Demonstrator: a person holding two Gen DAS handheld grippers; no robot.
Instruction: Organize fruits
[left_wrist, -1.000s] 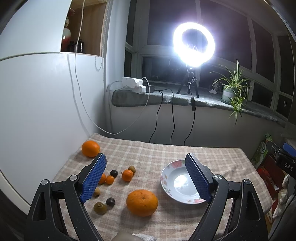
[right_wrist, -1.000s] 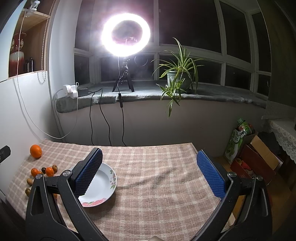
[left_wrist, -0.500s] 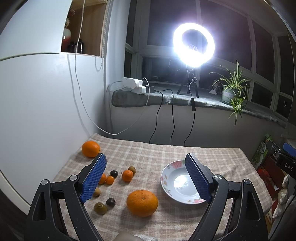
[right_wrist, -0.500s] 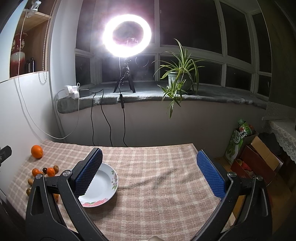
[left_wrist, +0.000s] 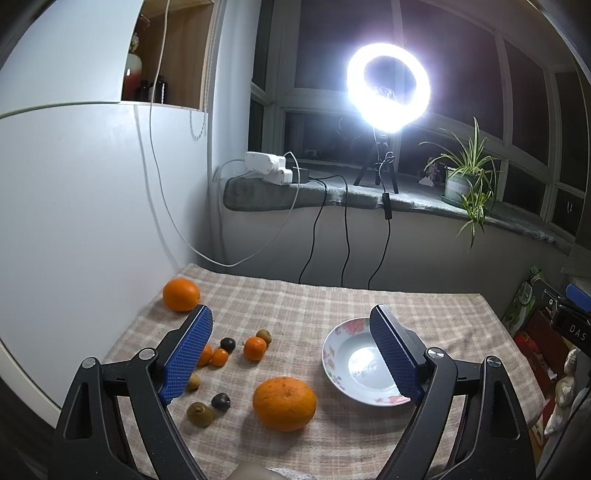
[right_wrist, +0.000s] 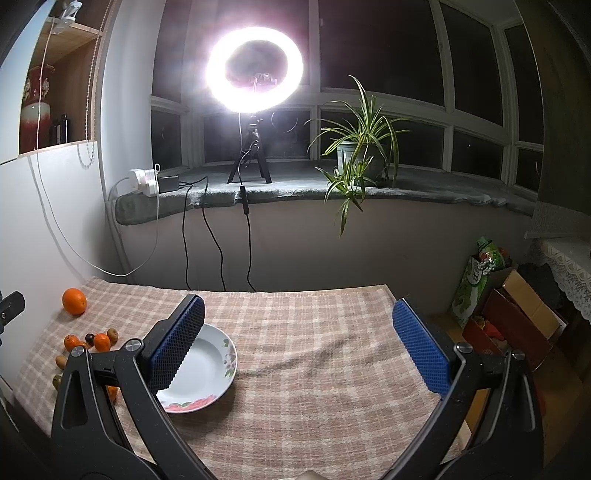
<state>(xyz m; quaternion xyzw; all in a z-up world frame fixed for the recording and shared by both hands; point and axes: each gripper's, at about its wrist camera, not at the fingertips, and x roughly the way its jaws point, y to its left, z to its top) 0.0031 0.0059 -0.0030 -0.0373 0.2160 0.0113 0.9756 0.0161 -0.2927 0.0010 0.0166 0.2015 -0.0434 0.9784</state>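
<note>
Hovering above the near edge of the bench (left_wrist: 369, 302), which is covered by a beige checked cloth, the left claw (left_wrist: 291, 350) has its blue textured pads spread wide with nothing between them. The right claw (right_wrist: 295, 343) is likewise wide open and empty, over bare cloth to the right of the white shallow plate with a pink floral rim (right_wrist: 218, 365). The plate holds nothing. A large round orange (left_wrist: 284, 404) lies on the cloth just left of the plate, near the front. A second large orange (left_wrist: 181, 294) sits at the far left corner, close to the white wall. Between them lies a loose cluster of small fruits: a small tangerine (left_wrist: 255, 348), two smaller orange fruits (left_wrist: 219, 357) partly hidden by the left pad, two dark plum-like fruits (left_wrist: 221, 401), and several brownish-green kiwi-like fruits (left_wrist: 200, 414). All fruit is outside the plate.
</note>
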